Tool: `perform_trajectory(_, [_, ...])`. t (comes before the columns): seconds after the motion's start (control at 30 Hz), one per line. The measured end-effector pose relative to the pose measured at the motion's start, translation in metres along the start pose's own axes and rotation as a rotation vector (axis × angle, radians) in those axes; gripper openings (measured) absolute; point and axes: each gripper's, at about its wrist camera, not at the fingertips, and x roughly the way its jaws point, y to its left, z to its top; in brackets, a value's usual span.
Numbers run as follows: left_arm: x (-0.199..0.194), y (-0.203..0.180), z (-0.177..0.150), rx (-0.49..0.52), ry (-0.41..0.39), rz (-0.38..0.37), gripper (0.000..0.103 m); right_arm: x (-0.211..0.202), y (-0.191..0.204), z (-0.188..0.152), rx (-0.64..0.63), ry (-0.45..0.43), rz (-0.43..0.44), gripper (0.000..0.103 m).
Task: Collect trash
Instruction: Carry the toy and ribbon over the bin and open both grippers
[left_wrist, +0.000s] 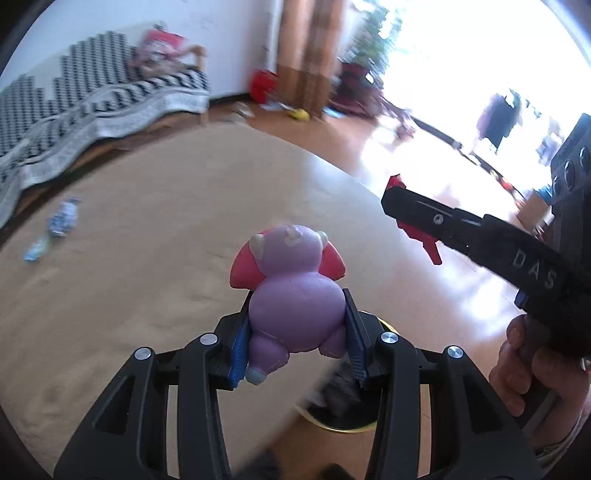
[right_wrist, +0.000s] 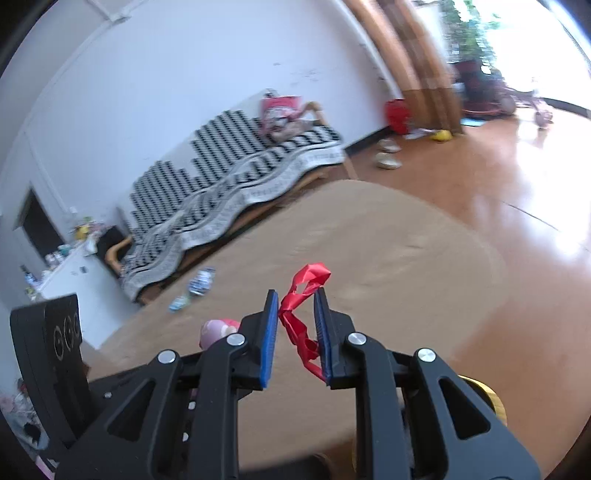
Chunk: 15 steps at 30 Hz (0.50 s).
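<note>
While we hold both tools above the tan rug (left_wrist: 147, 229), our left gripper (left_wrist: 295, 332) has its blue pads pressed on either side of a purple and pink toy figure (left_wrist: 291, 291), which sits upright between the fingers with its head sticking out past the tips. In the left wrist view the gold-rimmed bin (left_wrist: 343, 424) lies at about six o'clock from the toy, mostly hidden behind the gripper frame, with something dark and blurred inside it. At three o'clock from the toy our right hand (left_wrist: 524, 373) grips the handle of the other tool.

Our right gripper (right_wrist: 295, 332) stands narrow, its pads closed on a crumpled red ribbon (right_wrist: 301, 310); the ribbon's loop pokes out beyond the fingertips at twelve o'clock. In the right wrist view the bin's gold rim shows at about four o'clock from the ribbon, at the edge of the gripper frame.

A crushed plastic bottle (left_wrist: 61, 221) with a blue label lies on the rug near the sofa (right_wrist: 229, 184), at nine o'clock from the toy in the left view and at ten o'clock from the ribbon in the right view. The sofa wears a black and white patterned cover. Both views are smeared by motion blur.
</note>
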Motion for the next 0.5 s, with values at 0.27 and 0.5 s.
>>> perform_trajectory(0.27, [0.091, -0.068, -0.065, -0.024, 0.302, -0.175, 0.042, 0.008, -0.123, -0.072, 0.218, 0.167, -0.068, 0.02])
perform_trajectory(0.5, [0.101, -0.08, -0.071, 0.086, 0.321, -0.118, 0.041, 0.021, -0.151, -0.1, 0.29, 0.226, -0.083, 0.02])
